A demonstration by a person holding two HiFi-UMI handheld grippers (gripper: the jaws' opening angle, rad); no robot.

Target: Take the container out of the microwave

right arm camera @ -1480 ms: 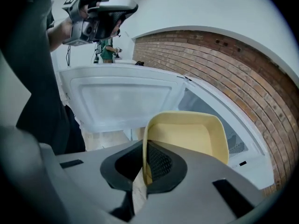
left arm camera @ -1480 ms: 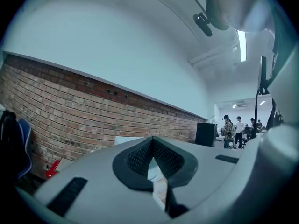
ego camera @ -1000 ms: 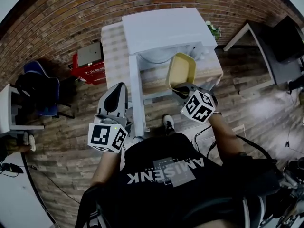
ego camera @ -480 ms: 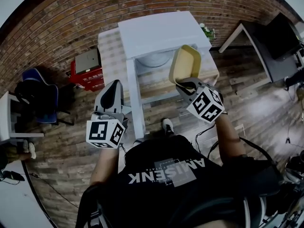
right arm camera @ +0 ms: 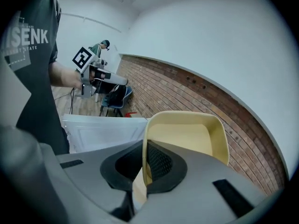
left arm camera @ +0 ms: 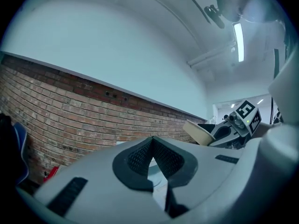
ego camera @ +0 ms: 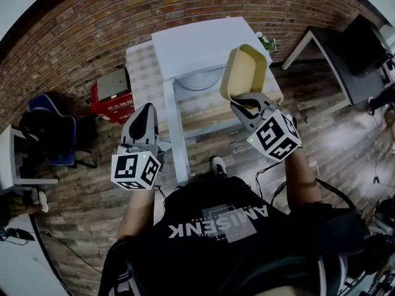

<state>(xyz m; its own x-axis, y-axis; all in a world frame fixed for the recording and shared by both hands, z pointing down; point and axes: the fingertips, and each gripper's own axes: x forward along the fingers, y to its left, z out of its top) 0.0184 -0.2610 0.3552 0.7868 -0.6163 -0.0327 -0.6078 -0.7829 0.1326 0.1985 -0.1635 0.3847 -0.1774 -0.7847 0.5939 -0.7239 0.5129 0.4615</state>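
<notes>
Closest to me, my black shirt point(ego camera: 216, 227) carries the white word "AMISENK", upside down in the head view. The smaller print under it is too fine to read. Each tool I hold ends in a cube with black-and-white square markers: the left cube point(ego camera: 137, 170) and the right cube point(ego camera: 276, 134).

My left fingers point(left arm camera: 135, 158) are closed on each other with nothing between them. They sit just left of the open microwave door point(ego camera: 174, 128). My right fingers point(right arm camera: 161, 162) are clamped on the near rim of the pale yellow container point(right arm camera: 187, 134), one finger inside its wall and one outside.

The container is tilted steeply in the air, outside the microwave point(ego camera: 197, 42), above the right side of the tabletop point(ego camera: 139, 66). The door juts towards me from the microwave's left side, between my two hands. The white microwave covers much of the tabletop, and a small plant point(ego camera: 266, 41) sits at the far right corner.

On the wooden floor point(ego camera: 80, 184) left of the tabletop stands a red crate point(ego camera: 114, 96) with white writing I cannot read. A blue chair point(ego camera: 52, 119) is farther left. A white table point(ego camera: 311, 42) stands to the right. A brick wall point(ego camera: 92, 17) runs behind everything.
</notes>
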